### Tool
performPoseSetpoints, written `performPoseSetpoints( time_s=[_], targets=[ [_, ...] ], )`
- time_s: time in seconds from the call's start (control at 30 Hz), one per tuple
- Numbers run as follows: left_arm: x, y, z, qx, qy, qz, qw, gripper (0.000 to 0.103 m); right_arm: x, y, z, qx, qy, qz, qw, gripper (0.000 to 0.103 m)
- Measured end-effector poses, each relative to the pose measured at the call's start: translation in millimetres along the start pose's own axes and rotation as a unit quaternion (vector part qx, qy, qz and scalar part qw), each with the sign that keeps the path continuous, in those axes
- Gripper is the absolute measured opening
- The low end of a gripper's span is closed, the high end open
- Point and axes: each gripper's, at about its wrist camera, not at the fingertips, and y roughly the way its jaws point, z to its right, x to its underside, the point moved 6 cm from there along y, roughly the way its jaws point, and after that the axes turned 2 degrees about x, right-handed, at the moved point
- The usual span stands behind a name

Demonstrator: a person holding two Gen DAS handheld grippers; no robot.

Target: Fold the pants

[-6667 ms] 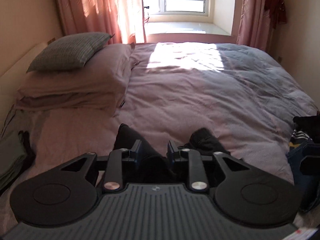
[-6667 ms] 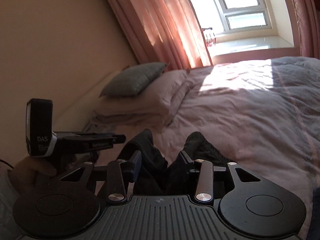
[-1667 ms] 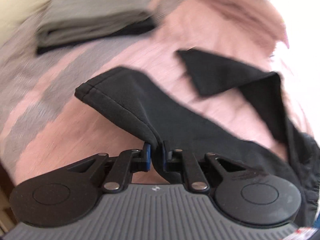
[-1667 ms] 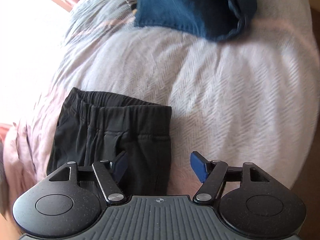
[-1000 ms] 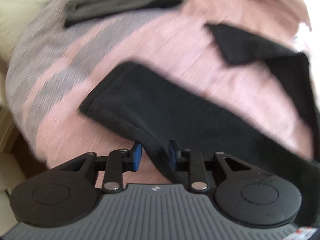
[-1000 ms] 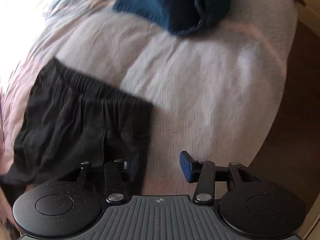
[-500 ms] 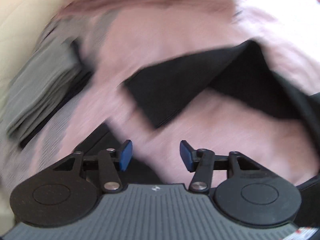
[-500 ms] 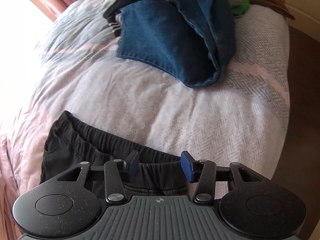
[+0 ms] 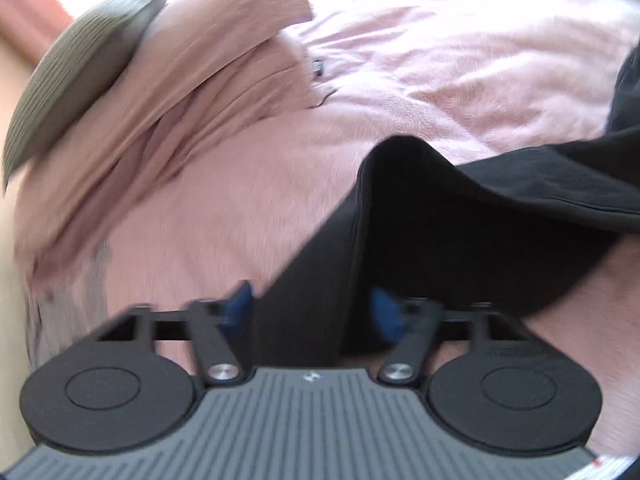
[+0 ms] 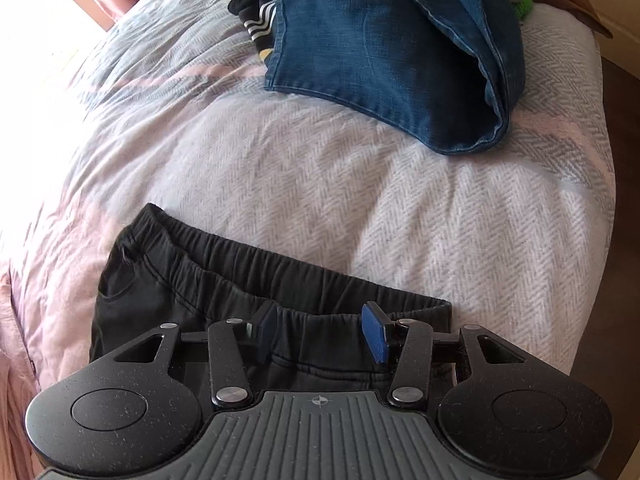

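My left gripper (image 9: 310,314) hangs over the bed with its blue-padded fingers (image 9: 239,306) spread apart, and a leg of the black pants (image 9: 432,216) runs up between them without being pinched. The cloth rises into a soft ridge just ahead of the fingers and then spreads off to the right across the pink duvet (image 9: 224,200). This view is blurred, so I cannot tell whether the pads touch the fabric. Further off to the left a grey-green ribbed cushion (image 9: 80,68) lies on top of a pink pillow (image 9: 172,80).

My right gripper (image 10: 322,332) is also spread wide, gripping nothing. It hovers over the waist end of the same black pants (image 10: 192,280), which lie flat on the herringbone bedspread (image 10: 320,168). The gathered elastic waistband (image 10: 304,276) runs across just beyond my fingertips, and both pads (image 10: 374,330) sit above the black cloth below that band.

Past the waistband, well apart from it, a pair of blue jeans (image 10: 380,52) lies in a heap at the far side of the bed. A black garment with white stripes (image 10: 260,28) pokes out from under its left edge.
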Motion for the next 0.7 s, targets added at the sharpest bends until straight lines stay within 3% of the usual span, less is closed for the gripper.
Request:
performPoseSetpoints(
  time_s=[0.03,0.07,0.13,0.27,0.37,0.43,0.5,0.53,0.63,0.7],
  targets=[
    [-9.0,5.0,-0.5,0.002,0.011,-0.004,0.9999,0.005,-0.7,-0.8,-0.3,0.001,0.003,0.001,1.0,0.044],
    [-20.3,-0.1,-8.2,-0.008,0.005,0.01,0.9999,0.005,-1.4,-2.0,0.3,0.002,0.006,0.003,1.0,0.044],
    [-45.3,-34.3,-29.0,-0.019,-0.015,0.081,0.9964,0.005,-3.8,-4.4,0.8,0.004,0.01,0.008,1.0,0.044],
    [-78.4,-139.8,-74.6,-0.047,-0.025,0.223,0.9735,0.006,-10.5,-4.0,1.8,0.009,0.022,0.016,1.0,0.044],
    [-64.0,-176.8,-88.6,-0.082,0.004,0.244,0.9664,0.01,-13.1,-2.6,-1.2,-0.002,0.036,0.015,0.999,0.044],
    [-34.9,-163.3,-92.6,-0.09,-0.001,0.192,0.9772,0.014,-12.3,0.4,-6.6,-0.008,0.035,0.009,0.999,0.044],
    [9.8,-126.1,-96.0,-0.11,-0.022,0.09,0.9896,0.039,-9.3,3.5,-12.8,-0.014,0.023,0.0,1.0,0.044],
    [38.5,-106.0,-97.1,-0.116,-0.028,0.036,0.9922,0.043,-7.5,5.3,-16.2,-0.014,0.014,-0.004,1.0,0.044],
    [109.9,-71.9,-97.6,-0.113,-0.086,-0.087,0.986,0.041,-3.8,11.3,-30.1,-0.015,-0.035,-0.011,0.999,0.045],
    [129.9,-74.4,-92.1,-0.094,-0.135,-0.104,0.9809,0.041,-3.4,16.5,-45.7,-0.028,-0.091,-0.012,0.995,0.046]
  ],
)
